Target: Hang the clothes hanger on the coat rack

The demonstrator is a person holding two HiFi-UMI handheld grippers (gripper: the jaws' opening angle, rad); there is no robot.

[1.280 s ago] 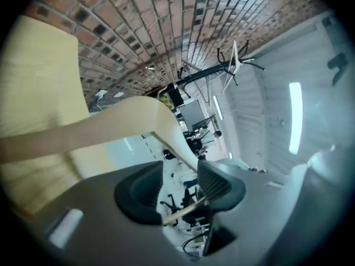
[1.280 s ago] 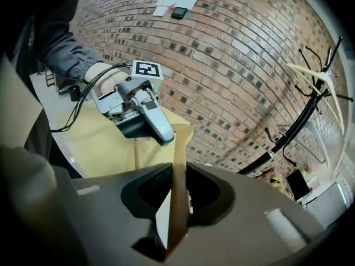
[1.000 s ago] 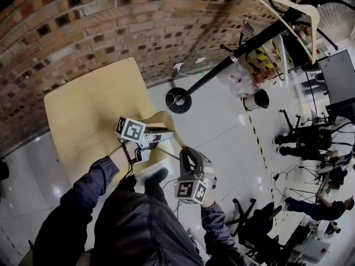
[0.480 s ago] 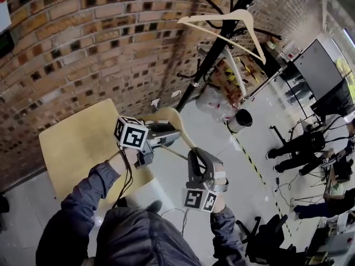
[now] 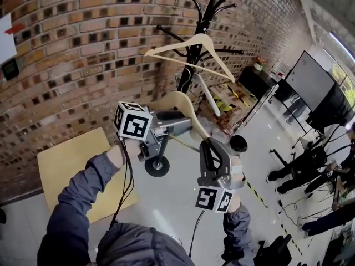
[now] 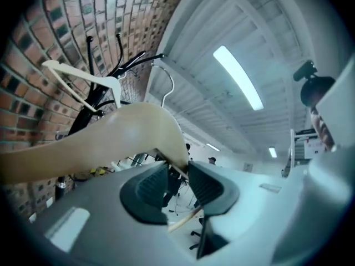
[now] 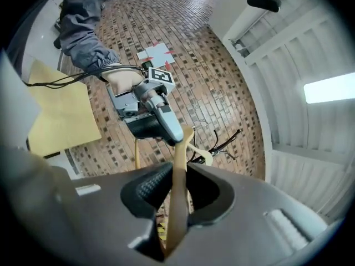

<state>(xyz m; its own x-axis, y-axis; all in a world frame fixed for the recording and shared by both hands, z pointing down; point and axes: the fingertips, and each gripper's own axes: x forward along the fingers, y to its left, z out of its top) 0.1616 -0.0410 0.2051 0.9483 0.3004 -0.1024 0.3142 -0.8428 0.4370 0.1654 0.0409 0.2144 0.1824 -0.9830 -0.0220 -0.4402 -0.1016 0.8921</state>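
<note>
Two tools hold one pale wooden hanger (image 5: 177,100) in the air near the black rack (image 5: 208,9), apart from it. The left tool (image 6: 177,173) pinches the hanger's shoulder end, its jaws narrow after just closing and easing slightly. The right tool (image 7: 178,184) clamps the other arm edge-on. A white hanger (image 5: 177,44) hangs on the rack.
</note>
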